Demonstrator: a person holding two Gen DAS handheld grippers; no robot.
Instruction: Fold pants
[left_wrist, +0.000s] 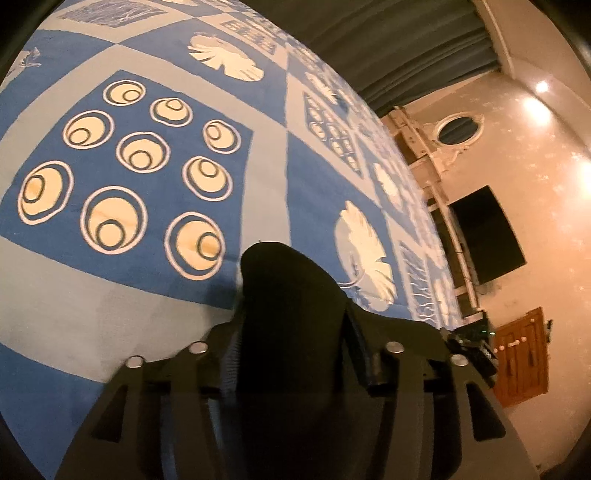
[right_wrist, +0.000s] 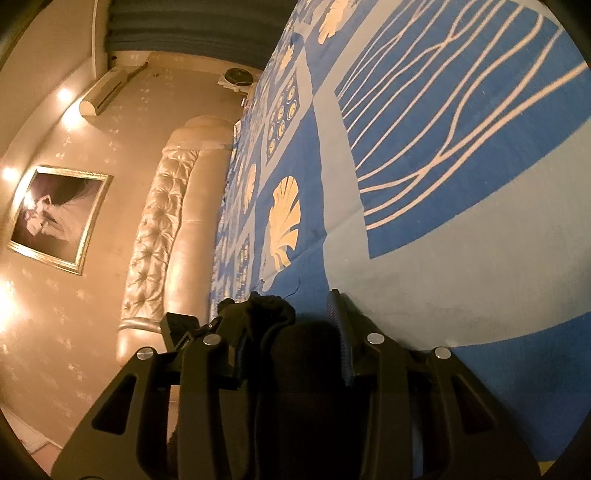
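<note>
Black pants (left_wrist: 288, 295) between left gripper (left_wrist: 295, 332) fingers, grip unclear, right gripper (right_wrist: 288, 321) fingers clamped on pants, above blue patterned bedspread (left_wrist: 147, 295).

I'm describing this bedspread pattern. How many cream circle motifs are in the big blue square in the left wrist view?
9, in a three-by-three grid on the bedspread: three along the top, three across the middle, three nearest the gripper. None looks hidden.

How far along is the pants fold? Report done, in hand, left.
Done: no finished fold shows on the bedspread. In hand: dark pants fabric is bunched between the left tongs and between the right tongs. Left: apparently the whole fold, laying it flat and doubling it.
</note>
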